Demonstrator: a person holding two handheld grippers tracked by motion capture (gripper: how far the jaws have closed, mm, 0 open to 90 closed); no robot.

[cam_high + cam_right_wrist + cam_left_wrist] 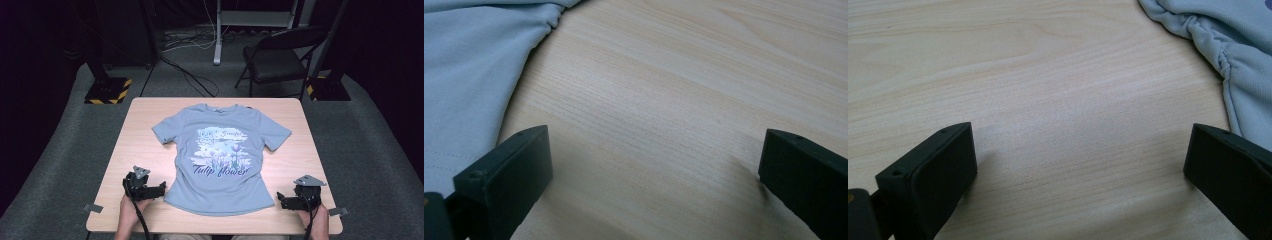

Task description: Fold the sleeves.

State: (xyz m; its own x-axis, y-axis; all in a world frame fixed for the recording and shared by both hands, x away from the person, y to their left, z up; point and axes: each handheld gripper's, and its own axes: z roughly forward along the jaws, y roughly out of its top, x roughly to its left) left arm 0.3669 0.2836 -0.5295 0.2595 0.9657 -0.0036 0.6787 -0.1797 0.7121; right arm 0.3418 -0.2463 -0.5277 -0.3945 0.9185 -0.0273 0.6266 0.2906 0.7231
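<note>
High view shows the shirt (220, 157) lying flat and unfolded mid-table (300, 150), left gripper (162, 188) and right gripper (281, 199) both spread wide and empty beside its hem, so handling hasn't begun.

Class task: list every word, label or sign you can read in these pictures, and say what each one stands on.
"Tulip flower": in dark script low on the print of the T-shirt, high view.
A short word in pale script near the top of the print: too small and blurred to read.
No other text on the table.
</note>
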